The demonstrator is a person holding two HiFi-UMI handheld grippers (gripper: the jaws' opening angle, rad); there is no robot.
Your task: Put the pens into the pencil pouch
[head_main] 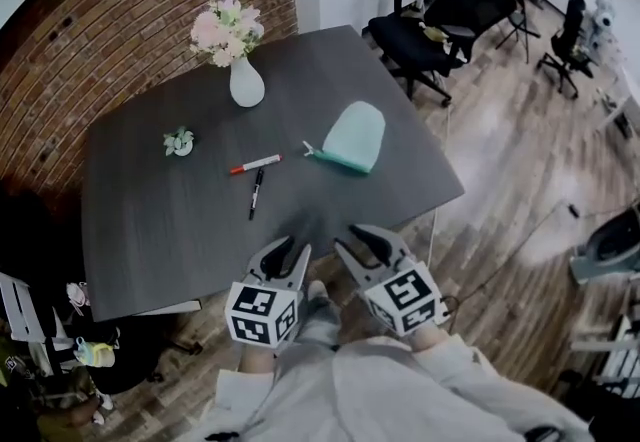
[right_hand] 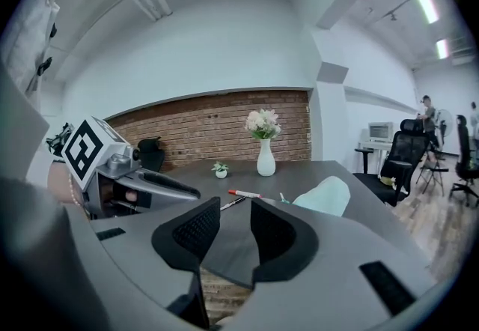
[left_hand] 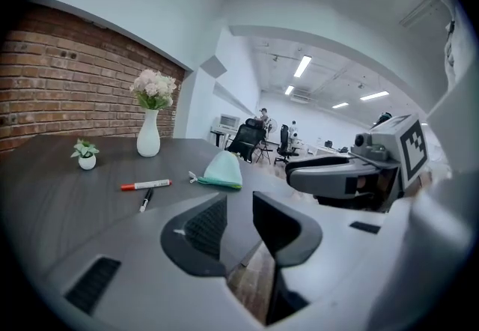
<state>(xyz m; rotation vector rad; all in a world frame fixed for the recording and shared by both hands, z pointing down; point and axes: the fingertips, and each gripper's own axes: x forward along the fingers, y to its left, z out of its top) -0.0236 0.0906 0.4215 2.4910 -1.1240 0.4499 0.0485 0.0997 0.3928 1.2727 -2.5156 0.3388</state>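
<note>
Surface (head_main: 150, 230) carried red pen (head_main: 254, 165), black pen (head_main: 256, 193) beside pouch (head_main: 352, 137). Your left hand-held gripper (head_main: 292, 252) and right hand-held gripper (head_main: 358, 242) hung empty, jaws apart. Off-centre pinch could roll a pen.

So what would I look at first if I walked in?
Likely the left gripper and right gripper, both open and empty, at the near edge of the table. Beyond them lies a mint-green pouch, with a red-capped pen and a black pen on its left. A vase of pink flowers stands farther back.
</note>
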